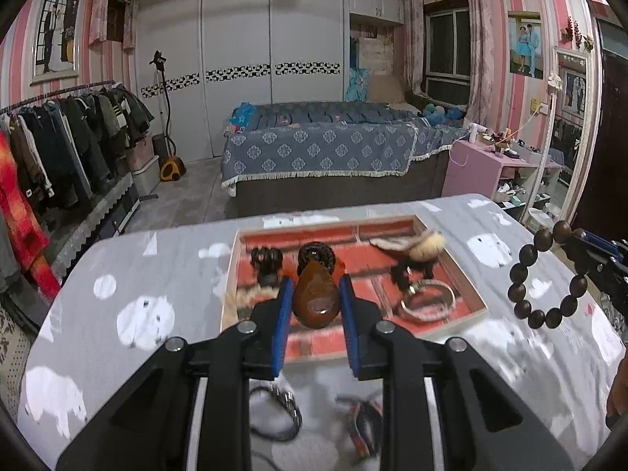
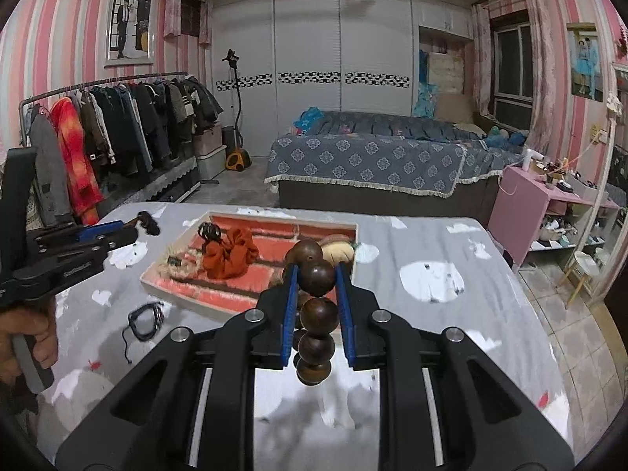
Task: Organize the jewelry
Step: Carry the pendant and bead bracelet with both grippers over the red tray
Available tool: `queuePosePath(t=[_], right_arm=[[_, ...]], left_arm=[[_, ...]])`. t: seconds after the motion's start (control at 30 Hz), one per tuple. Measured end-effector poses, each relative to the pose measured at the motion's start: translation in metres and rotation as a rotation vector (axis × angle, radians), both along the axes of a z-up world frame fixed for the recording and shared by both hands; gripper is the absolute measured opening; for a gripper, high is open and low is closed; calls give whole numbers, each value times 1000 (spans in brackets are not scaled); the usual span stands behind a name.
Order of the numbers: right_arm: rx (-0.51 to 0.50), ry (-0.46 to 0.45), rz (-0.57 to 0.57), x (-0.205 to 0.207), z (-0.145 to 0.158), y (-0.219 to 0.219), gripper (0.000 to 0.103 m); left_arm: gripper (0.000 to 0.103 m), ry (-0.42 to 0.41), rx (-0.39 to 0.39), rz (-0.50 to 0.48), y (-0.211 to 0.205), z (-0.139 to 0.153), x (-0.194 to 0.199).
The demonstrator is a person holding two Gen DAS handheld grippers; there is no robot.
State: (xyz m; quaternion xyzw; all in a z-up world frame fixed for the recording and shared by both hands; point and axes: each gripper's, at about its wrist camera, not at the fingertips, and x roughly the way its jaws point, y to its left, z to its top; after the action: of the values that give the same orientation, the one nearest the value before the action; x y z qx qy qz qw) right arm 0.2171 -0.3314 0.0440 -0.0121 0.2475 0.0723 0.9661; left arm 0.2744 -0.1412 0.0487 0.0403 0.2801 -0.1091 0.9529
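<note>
A shallow red-lined tray [image 1: 467,286] sits on the grey table and holds several pieces: a silver bangle [image 1: 428,302], a fur pom-pom charm [image 1: 426,245], dark beads [image 1: 316,255] and an orange scrunchie [image 2: 229,255]. My left gripper [image 1: 316,286] is shut on an amber-brown pendant [image 1: 316,298] and holds it above the tray's front part. My right gripper [image 2: 316,274] is shut on a dark wooden bead bracelet [image 2: 316,300], which hangs in the air right of the tray [image 2: 157,278] in the left wrist view [image 1: 545,274].
A black cord bracelet [image 1: 274,412] and a colourful woven one [image 1: 363,420] lie on the table in front of the tray. A bed [image 1: 318,149] stands beyond the table, a clothes rack [image 1: 59,137] at left, a pink shelf [image 1: 482,168] at right.
</note>
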Motion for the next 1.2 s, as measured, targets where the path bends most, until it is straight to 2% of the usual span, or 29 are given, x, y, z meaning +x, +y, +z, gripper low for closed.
queuePosePath(t=[0.17, 0.43, 0.57, 0.63, 0.8, 1.0, 1.2], right_arm=[[-12, 12, 10, 42, 9, 12, 20], [4, 35, 32, 114, 5, 39, 20], [19, 51, 42, 147, -16, 46, 20], [-22, 73, 37, 165, -33, 52, 20], [-22, 141, 8, 197, -74, 50, 20], [-58, 171, -29, 205, -92, 45, 20], [-56, 177, -60, 203, -98, 34, 21]], left_arm=[[24, 16, -35, 9, 0, -4, 41], [24, 53, -44, 27, -8, -38, 91], [24, 72, -30, 51, -4, -59, 116], [24, 96, -31, 58, -3, -72, 128], [24, 156, -4, 50, -7, -95, 139], [24, 214, 6, 58, -8, -114, 145], [27, 221, 31, 77, -9, -117, 145]])
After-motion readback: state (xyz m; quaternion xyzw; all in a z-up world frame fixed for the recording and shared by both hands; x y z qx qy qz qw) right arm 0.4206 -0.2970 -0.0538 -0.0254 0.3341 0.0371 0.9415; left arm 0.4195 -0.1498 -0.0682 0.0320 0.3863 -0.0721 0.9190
